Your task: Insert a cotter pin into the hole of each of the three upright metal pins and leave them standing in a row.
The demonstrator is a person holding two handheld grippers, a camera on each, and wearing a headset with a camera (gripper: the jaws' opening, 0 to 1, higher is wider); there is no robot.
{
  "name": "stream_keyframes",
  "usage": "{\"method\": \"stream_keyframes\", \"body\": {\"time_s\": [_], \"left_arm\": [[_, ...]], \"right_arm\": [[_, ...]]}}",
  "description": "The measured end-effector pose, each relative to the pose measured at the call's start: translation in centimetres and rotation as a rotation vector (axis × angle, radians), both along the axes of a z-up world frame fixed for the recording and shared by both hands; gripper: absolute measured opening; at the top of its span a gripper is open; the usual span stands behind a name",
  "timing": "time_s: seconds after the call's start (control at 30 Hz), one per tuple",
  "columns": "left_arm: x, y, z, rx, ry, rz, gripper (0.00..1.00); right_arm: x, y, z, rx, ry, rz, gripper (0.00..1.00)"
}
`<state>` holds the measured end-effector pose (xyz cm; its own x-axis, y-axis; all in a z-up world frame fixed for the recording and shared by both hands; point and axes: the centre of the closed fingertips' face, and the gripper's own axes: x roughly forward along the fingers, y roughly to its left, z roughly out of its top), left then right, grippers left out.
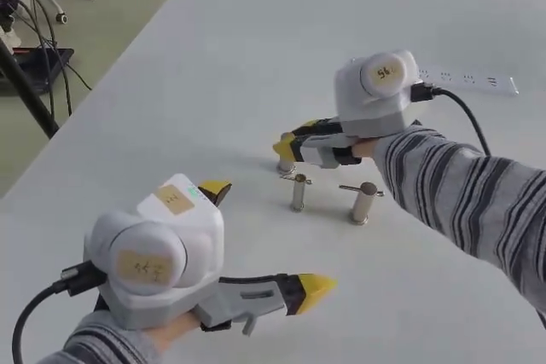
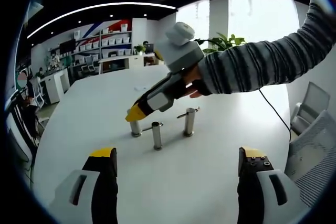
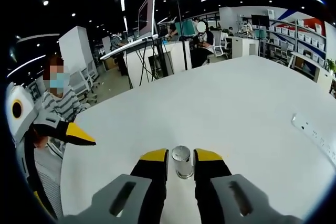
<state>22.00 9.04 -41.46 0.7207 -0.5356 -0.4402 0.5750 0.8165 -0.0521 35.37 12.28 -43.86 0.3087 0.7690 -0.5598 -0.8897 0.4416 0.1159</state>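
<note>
Table point(image 1: 256, 57): white, with three short metal pins standing upright on it near the middle.

Left pin point(image 2: 135, 128): the farthest of the three in the head view. The yellow tips of the right gripper point(image 3: 181, 157) sit to either side of its top. In the right gripper view the jaws are drawn in close, with the pin's round top between them. Only thin dark slivers show on each side, so I cannot tell whether the pads actually press the metal. The jaws cover the pin's upper part in the other two views, so I cannot tell whether a cotter pin is in it.

Middle pin point(image 1: 298, 194): stands free, just right of and nearer than the left pin. A cotter pin point(image 1: 296, 178) passes crosswise through its top.

Right pin point(image 1: 365, 203): stands free, apart from the middle one and thicker in look. A second cotter pin point(image 1: 357, 187) goes through near its top and sticks out to the left.

Left gripper point(image 1: 264, 238): at the near left, well apart from all three pins. Its jaws are spread wide with nothing between them. In the left gripper view its two yellow tips frame bare table, with the row of pins beyond.

Striped sleeve point(image 1: 478, 202): reaches in from the right behind the right gripper.

Power strip point(image 1: 473, 81): white, lying at the far right of the table.
</note>
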Motion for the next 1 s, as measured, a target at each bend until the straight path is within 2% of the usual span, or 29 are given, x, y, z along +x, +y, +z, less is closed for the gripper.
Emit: {"method": "stream_keyframes", "body": {"time_s": [0.13, 0.33, 0.53, 0.73, 0.87, 1.0], "left_arm": [[0.0, 0.0, 0.0, -0.002, -0.001, -0.003, 0.95], [-0.1, -0.2, 0.1, -0.011, 0.0, -0.009, 0.95], [0.0, -0.1, 0.2, -0.011, -0.002, -0.006, 0.94], [0.0, 0.2, 0.3, -0.011, -0.004, 0.002, 0.94], [0.0, 0.3, 0.3, -0.014, -0.002, 0.002, 0.94], [0.0, 0.3, 0.3, -0.014, -0.001, 0.003, 0.94]], "right_arm": [[0.2, 0.0, -0.1, -0.018, -0.007, 0.006, 0.1], [0.8, 0.1, -0.3, -0.044, -0.023, 0.014, 0.09], [1.6, -0.1, -0.4, -0.047, -0.016, -0.025, 0.08], [1.6, -0.4, -0.5, -0.075, -0.036, -0.033, 0.07], [1.9, -1.4, -0.3, -0.085, -0.035, -0.054, 0.07], [1.8, -3.1, -0.1, -0.121, -0.046, -0.07, 0.07]]}}
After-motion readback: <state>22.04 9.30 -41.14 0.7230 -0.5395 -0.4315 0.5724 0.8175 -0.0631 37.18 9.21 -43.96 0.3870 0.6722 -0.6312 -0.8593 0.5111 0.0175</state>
